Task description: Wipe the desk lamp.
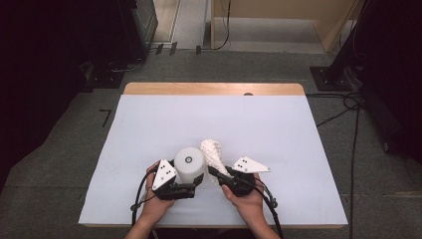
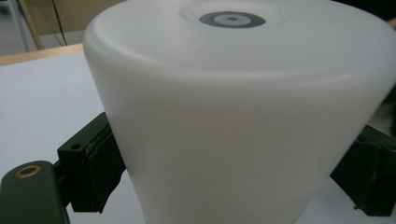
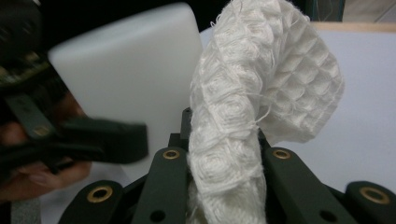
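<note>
With the left gripper [image 1: 195, 185] clamping the white cup [image 1: 189, 165] upside down, the right gripper [image 1: 215, 174], pinching the waffle cloth [image 1: 213, 152] just beside the cup, should wipe gently against its wall.

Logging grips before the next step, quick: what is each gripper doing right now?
Left gripper: closed on the white cup, jaws on its sides.
Right gripper: shut on the white cloth.
</note>
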A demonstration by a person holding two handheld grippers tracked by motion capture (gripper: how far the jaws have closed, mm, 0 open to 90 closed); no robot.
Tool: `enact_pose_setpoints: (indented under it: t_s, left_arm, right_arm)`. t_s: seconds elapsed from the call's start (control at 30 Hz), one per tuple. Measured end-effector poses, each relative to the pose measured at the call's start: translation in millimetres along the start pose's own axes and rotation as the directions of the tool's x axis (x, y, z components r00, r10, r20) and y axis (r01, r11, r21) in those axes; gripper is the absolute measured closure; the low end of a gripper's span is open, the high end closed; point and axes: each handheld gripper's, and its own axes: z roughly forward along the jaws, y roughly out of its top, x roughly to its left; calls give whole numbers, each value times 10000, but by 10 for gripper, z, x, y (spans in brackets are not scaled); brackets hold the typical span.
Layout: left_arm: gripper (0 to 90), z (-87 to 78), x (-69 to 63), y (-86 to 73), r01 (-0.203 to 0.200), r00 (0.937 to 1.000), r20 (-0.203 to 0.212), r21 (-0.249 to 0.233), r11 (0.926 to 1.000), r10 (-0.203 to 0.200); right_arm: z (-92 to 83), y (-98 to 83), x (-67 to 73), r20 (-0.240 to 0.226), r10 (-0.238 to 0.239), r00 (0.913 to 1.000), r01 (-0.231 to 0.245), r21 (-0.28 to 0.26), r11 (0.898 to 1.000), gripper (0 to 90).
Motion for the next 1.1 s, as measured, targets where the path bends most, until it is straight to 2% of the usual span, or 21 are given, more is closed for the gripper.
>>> enact_pose_setpoints:
  t_s: [0.17,0.23,0.33,0.43,0.53,0.63,0.77,0.9,1.0,1.1]
  left_arm:
    - [88,47,-21,-30,-146,9999,30,266,9995,145]
    - [88,49,-25,-29,-165,9999,22,233,9996,164]
    - [88,28,-27,-16,-202,9998,72,129,9997,201]
    - [88,-4,-31,7,-216,9996,161,-75,9997,217]
    - [88,-15,-29,20,-224,9996,187,-146,9996,226]
    - [88,2,-16,4,-230,9996,155,-74,9997,231]
    - [88,75,6,-55,-142,9997,-206,261,9996,147]
    - [88,111,2,-111,-443,9980,-424,455,9980,462]
    - [88,111,5,-118,-444,9977,-496,449,9980,466]
    - [87,100,4,-129,-84,9979,-642,358,9993,107]
  right_arm:
    - [-122,123,49,-201,-164,9997,150,-680,9976,781]
    - [-140,146,57,-250,-242,9994,223,-744,9970,781]
    - [-113,120,31,-217,-171,9996,158,-578,9982,781]
    - [-2,10,-34,-13,124,9999,-124,116,9999,781]
    - [68,-70,-76,-8,358,9994,-357,530,9980,781]
    - [60,-49,-75,-23,305,9995,-304,392,9988,781]
    - [-1,-1,-88,40,355,9994,-356,48,9994,781]
    - [-27,-1,-135,327,562,9979,-562,-4,9984,782]
    - [-31,-8,-155,432,615,9972,-615,3,9981,781]
    - [-34,-9,-162,484,599,9970,-600,7,9982,781]
